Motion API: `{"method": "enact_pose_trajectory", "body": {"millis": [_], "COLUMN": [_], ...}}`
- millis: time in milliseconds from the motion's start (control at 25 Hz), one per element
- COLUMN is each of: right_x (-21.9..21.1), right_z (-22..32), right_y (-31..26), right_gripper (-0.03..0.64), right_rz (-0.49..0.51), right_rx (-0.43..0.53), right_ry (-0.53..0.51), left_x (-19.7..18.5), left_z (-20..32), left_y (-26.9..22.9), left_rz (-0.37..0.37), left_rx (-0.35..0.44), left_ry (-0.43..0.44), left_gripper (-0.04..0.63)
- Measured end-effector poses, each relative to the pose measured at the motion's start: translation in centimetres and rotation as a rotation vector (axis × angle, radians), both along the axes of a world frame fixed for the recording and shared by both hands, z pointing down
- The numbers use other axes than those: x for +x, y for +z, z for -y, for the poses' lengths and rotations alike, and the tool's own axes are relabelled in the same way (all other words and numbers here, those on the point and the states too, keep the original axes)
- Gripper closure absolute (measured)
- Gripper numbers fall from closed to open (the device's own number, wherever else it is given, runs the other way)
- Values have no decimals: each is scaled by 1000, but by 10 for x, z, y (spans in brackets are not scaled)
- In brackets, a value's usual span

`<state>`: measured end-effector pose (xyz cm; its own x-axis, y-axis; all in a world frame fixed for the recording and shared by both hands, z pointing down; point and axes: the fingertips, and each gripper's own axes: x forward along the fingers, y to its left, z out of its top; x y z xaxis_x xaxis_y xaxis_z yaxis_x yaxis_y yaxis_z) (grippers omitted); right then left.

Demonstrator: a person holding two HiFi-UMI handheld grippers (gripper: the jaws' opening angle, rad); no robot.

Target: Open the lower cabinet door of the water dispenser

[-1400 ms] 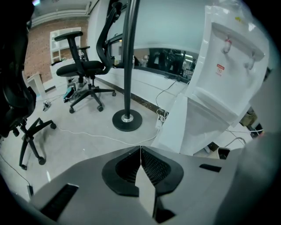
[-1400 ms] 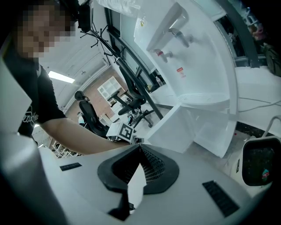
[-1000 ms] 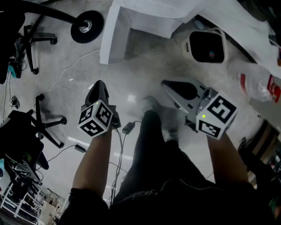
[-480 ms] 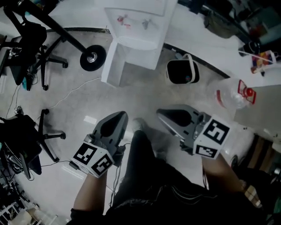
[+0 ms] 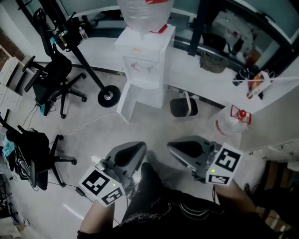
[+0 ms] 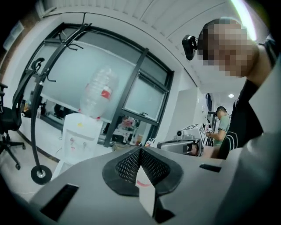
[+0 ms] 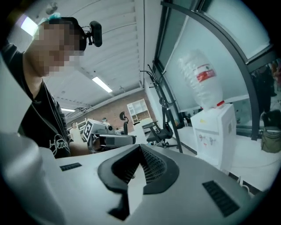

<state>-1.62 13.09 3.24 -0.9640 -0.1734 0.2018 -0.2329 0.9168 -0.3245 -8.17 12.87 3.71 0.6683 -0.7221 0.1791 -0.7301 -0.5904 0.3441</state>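
The white water dispenser (image 5: 144, 63) stands at the top middle of the head view, with a clear bottle (image 5: 145, 11) upside down on it. Its lower cabinet (image 5: 135, 99) is seen steeply from above, and I cannot tell how the door stands. My left gripper (image 5: 138, 148) and right gripper (image 5: 174, 145) are side by side above the floor, far short of the dispenser, both shut and holding nothing. The left gripper view has its shut jaws' tip, the left gripper (image 6: 140, 150), below the dispenser (image 6: 81, 136). From the right gripper (image 7: 140, 147) the dispenser (image 7: 215, 132) appears at the right.
A black stand on a wheel (image 5: 108, 95) leans left of the dispenser. Two office chairs (image 5: 60, 79) (image 5: 32, 149) stand at the left. A black bin (image 5: 183, 107) and a spare water bottle (image 5: 231, 122) sit at the right. A person (image 6: 221, 125) stands far off.
Both grippers have come up and now point more level. The head view has tilted up from the floor, so the whole dispenser and its bottle have come into sight.
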Motion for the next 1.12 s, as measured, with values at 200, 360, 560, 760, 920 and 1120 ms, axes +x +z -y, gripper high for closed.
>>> {"method": "enact_pose_trajectory", "body": {"millis": [200, 360, 560, 760, 920, 1120], "right_x": [17, 27, 40, 50, 58, 62], "right_z": [-32, -57, -75, -97, -105, -111], "right_y": [-66, -111, -152, -184, -197, -201], "right_gripper": [604, 604, 604, 604, 604, 604], "right_rz": [60, 91, 113, 190, 208, 214], "right_rx": [91, 122, 173, 134, 167, 187], "right_ry": [-47, -57, -74, -131, -129, -104], "left_x": [26, 37, 45, 48, 62, 72], "left_z": [-36, -67, -88, -100, -107, -118], "left_y": [-63, -109, -159, -191, -200, -209], "left_rz": [76, 82, 4, 11, -4, -13], "left_rx": [123, 159, 209, 250, 238, 251], "left_ry": [-9, 4, 13, -10, 24, 71], "left_gripper": [595, 595, 595, 595, 595, 595]}}
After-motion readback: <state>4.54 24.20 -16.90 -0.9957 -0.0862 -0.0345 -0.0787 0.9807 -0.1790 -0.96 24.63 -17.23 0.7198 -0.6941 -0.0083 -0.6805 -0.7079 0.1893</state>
